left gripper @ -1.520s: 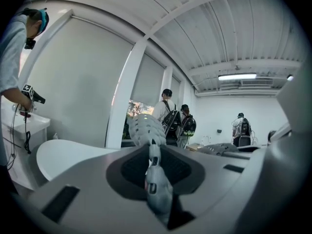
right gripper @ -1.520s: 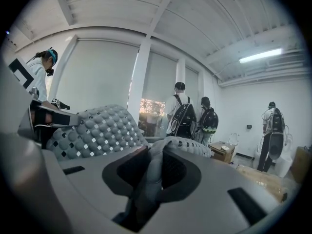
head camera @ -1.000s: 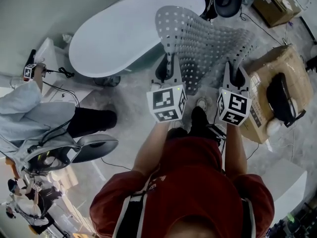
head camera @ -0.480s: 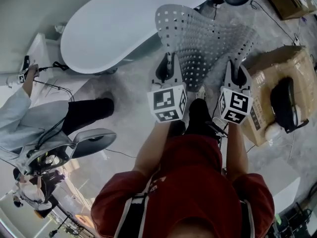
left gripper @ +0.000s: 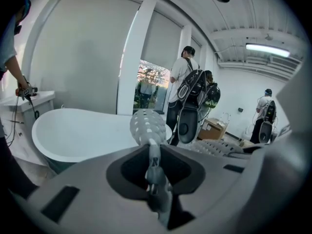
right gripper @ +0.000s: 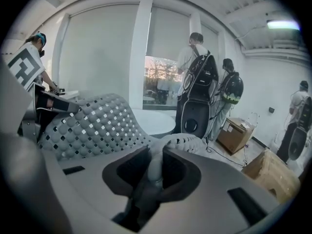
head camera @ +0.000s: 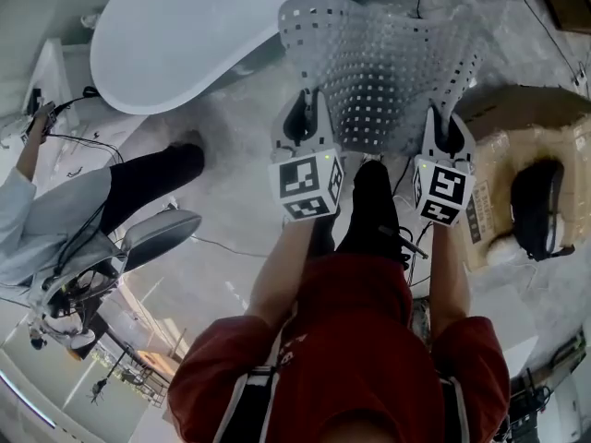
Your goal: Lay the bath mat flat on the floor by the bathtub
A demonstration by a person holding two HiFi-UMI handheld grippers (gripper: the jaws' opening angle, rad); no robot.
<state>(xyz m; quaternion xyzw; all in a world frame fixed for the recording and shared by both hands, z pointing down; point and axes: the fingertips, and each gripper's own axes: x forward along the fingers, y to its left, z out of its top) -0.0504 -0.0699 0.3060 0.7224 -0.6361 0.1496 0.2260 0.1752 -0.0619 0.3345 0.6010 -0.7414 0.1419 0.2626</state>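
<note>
Head view, looking steeply down: I held a grey perforated mat (head camera: 379,67) up by its near edge, one corner in each gripper. L gripper (head camera: 304,118) was clamped on the mat's left corner. Its own view showed the thin edge pinched between the jaws. R gripper (head camera: 445,129) was likewise clenched on the right corner, w/ a fold of mat squeezed between its jaws. The mat bowed up & away from me, not flat, its far end near the white tub (head camera: 203,26) ahead-left. My legs stood on the pale floor (head camera: 231,155) just behind the mat. A cardboard box (head camera: 503,146) sat to my right. A seated person (head camera: 65,220) was at left, near the tub. In the gripper views, people w/ backpacks (left gripper: 190,89) stood beyond the tub.
</note>
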